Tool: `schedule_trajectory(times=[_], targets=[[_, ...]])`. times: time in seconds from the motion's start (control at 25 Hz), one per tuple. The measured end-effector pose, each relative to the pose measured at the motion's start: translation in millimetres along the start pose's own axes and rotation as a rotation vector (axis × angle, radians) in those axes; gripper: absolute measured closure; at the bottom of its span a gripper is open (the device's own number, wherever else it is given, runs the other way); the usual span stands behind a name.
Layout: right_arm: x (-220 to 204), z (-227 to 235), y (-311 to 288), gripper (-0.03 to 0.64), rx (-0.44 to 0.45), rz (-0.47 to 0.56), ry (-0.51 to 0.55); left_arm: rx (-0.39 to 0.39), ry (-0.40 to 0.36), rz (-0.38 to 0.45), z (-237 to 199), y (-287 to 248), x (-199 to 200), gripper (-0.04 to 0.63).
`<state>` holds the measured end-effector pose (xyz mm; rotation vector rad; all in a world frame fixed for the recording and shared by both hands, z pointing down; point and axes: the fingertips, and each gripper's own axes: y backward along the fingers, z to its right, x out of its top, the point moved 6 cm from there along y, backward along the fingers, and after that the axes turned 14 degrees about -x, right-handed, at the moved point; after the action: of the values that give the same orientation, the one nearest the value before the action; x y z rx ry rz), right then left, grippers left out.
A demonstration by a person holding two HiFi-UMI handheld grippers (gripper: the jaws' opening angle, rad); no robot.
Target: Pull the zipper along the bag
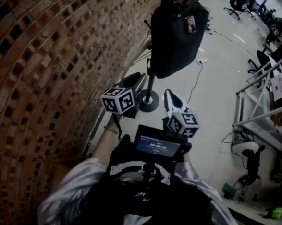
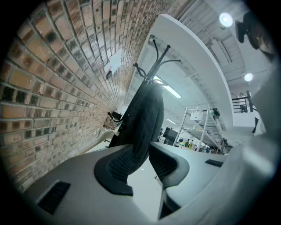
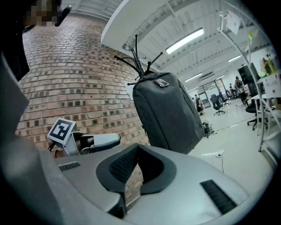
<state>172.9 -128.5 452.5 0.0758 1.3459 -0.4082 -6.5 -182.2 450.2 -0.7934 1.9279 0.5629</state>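
A black backpack [image 1: 176, 32] hangs upright from a black coat stand [image 1: 149, 97] beside the curved brick wall. It also shows in the left gripper view [image 2: 142, 118] and the right gripper view [image 3: 169, 112]. A small tag [image 3: 161, 83] sits near its top; I cannot make out the zipper pull. My left gripper [image 1: 131, 81] is held level short of the bag, open, with only the distant bag showing between its jaws [image 2: 141, 162]. My right gripper [image 1: 174, 101] hangs lower and to the right, also apart from the bag, its tips meeting on nothing [image 3: 138, 147].
The brick wall [image 1: 41, 68] runs along the left. A white metal rack [image 1: 270, 100] stands at the right, with office chairs [image 1: 237, 2] beyond. A cable and plug [image 1: 202, 60] lie on the pale floor past the stand. A camera screen [image 1: 158, 147] sits at the person's chest.
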Motion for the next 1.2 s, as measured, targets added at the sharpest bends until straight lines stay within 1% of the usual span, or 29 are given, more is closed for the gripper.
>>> schedule_trajectory(times=[0.16, 0.24, 0.4, 0.48, 0.56, 0.64, 0.68, 0.76, 0.88, 0.96, 1.04, 1.2], targets=[[6.9, -1.2, -16.3, 0.618, -0.022, 0.005, -0.007, -0.015, -0.069, -0.072, -20.4, -19.3, 7.5, 0.494], [9.1, -1.6, -24.4, 0.618, -0.038, 0.004, -0.011, -0.039, -0.095, -0.113, -28.9, -29.8, 8.9, 0.494], [10.0, -1.0, -39.5, 0.618, -0.080, 0.004, -0.019, -0.092, -0.115, -0.167, -44.3, -49.1, 12.2, 0.494], [9.9, -1.4, -45.7, 0.618, -0.101, 0.004, -0.025, -0.108, -0.101, -0.190, -55.3, -56.5, 10.9, 0.491], [9.8, -2.4, -52.0, 0.618, -0.120, 0.004, -0.031, -0.132, -0.059, -0.200, -66.5, -63.4, 8.5, 0.476], [10.0, -3.4, -58.2, 0.618, -0.136, 0.002, -0.034, -0.156, -0.028, -0.203, -74.6, -69.1, 8.5, 0.476], [9.9, -3.7, -61.1, 0.618, -0.145, 0.002, -0.034, -0.167, -0.028, -0.208, -77.4, -71.7, 9.3, 0.476], [9.4, -4.4, -66.7, 0.618, -0.163, -0.002, -0.035, -0.202, -0.057, -0.226, -81.2, -78.4, 10.8, 0.476], [6.9, -4.6, -73.5, 0.618, -0.194, -0.014, -0.037, -0.302, -0.128, -0.252, -79.2, -92.5, 10.5, 0.476], [5.2, -3.4, -74.7, 0.618, -0.215, -0.020, -0.040, -0.362, -0.156, -0.255, -75.7, -100.2, 9.6, 0.476], [4.6, -1.9, -76.4, 0.618, -0.232, -0.024, -0.043, -0.394, -0.144, -0.253, -76.5, -103.7, 9.6, 0.476], [3.3, -1.8, -81.8, 0.618, -0.252, -0.031, -0.043, -0.439, -0.084, -0.214, -83.4, -103.8, 10.4, 0.476]])
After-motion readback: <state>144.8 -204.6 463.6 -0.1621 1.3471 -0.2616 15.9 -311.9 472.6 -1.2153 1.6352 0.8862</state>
